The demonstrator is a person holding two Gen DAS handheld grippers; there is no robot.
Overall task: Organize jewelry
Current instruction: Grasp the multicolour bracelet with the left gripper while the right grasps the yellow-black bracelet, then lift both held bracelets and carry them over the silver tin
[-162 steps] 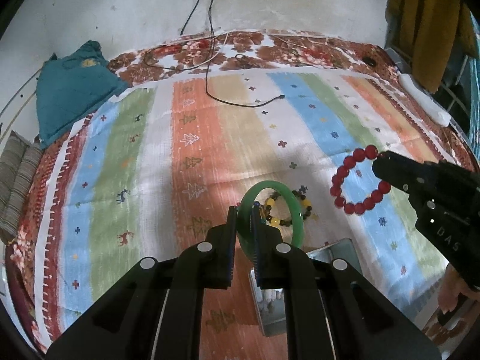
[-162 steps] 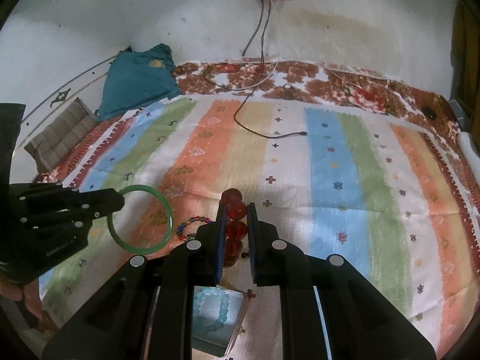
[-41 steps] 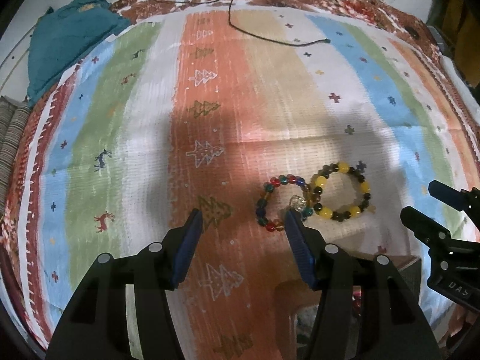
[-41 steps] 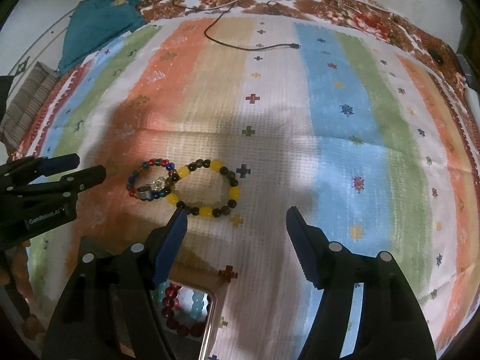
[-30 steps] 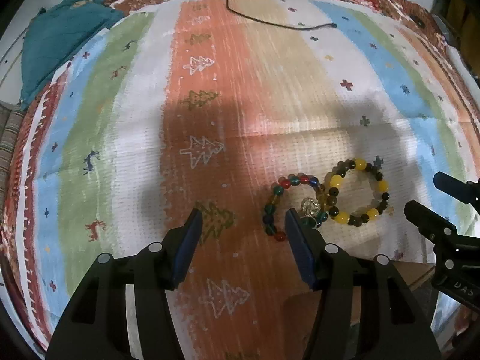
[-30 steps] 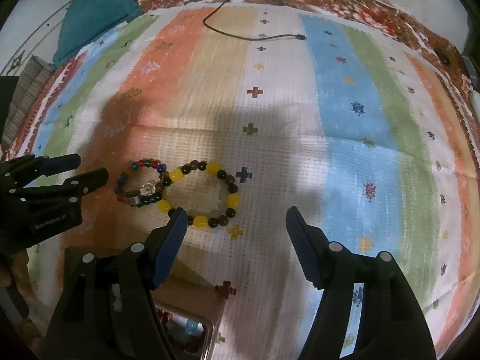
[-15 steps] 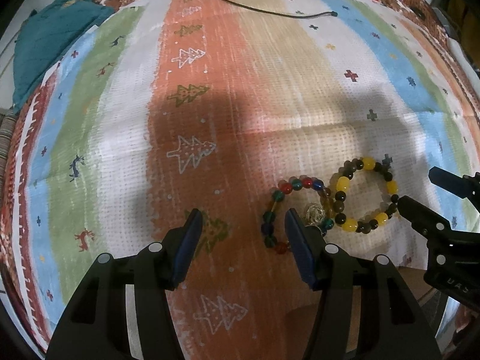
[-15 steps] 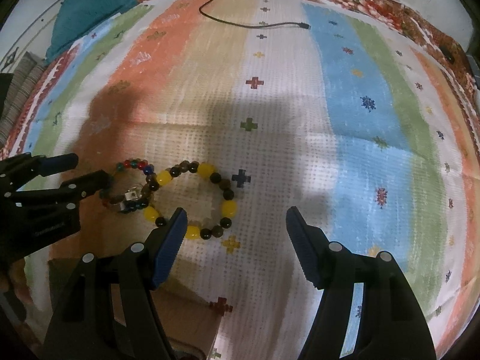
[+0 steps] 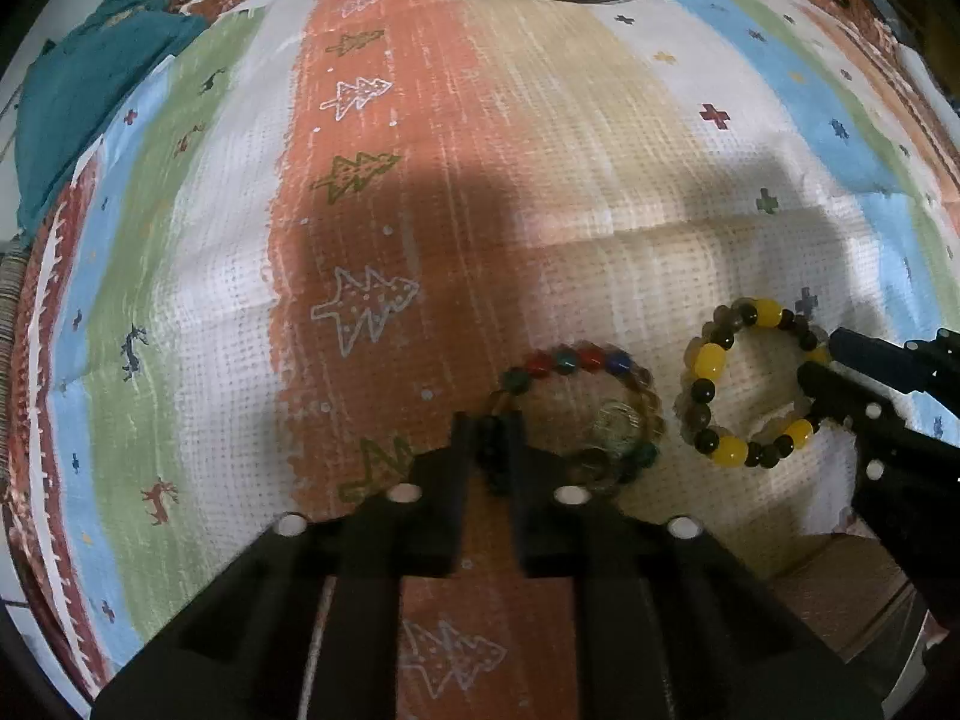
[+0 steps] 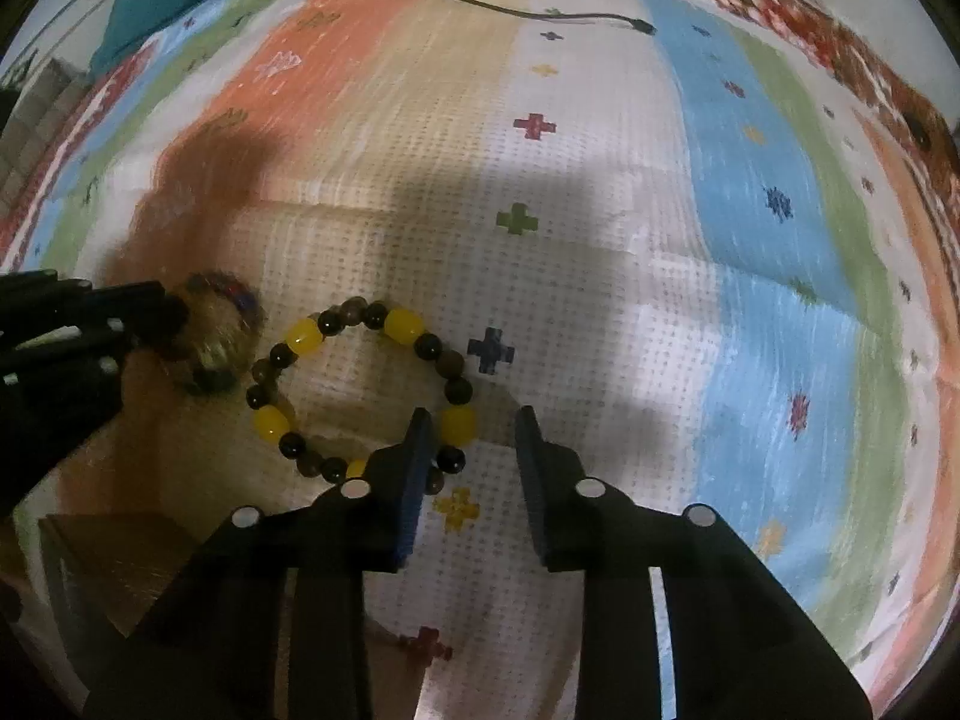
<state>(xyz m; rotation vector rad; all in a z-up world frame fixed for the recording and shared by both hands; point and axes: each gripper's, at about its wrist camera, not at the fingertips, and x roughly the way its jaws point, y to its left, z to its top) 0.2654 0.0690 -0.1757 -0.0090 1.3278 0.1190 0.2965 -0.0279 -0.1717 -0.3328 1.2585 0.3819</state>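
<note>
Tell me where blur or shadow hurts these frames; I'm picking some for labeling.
Left wrist: the multicolored bracelet is slightly smeared and a broad shadow crosses the blanket. Right wrist: that bracelet is badly blurred; the yellow bracelet stays sharp.

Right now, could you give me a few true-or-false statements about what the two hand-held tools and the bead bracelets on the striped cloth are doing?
1. The left tool is shut on the multicoloured bead bracelet. True.
2. The right tool is clamped shut on nothing. False: it is open, one finger inside the yellow-and-dark bead bracelet, one outside.
3. The yellow-and-dark bead bracelet lies on the striped woven cloth. True.
4. A thin black cable lies looped through the bracelets. False: it lies far off, at the cloth's far end.
</note>
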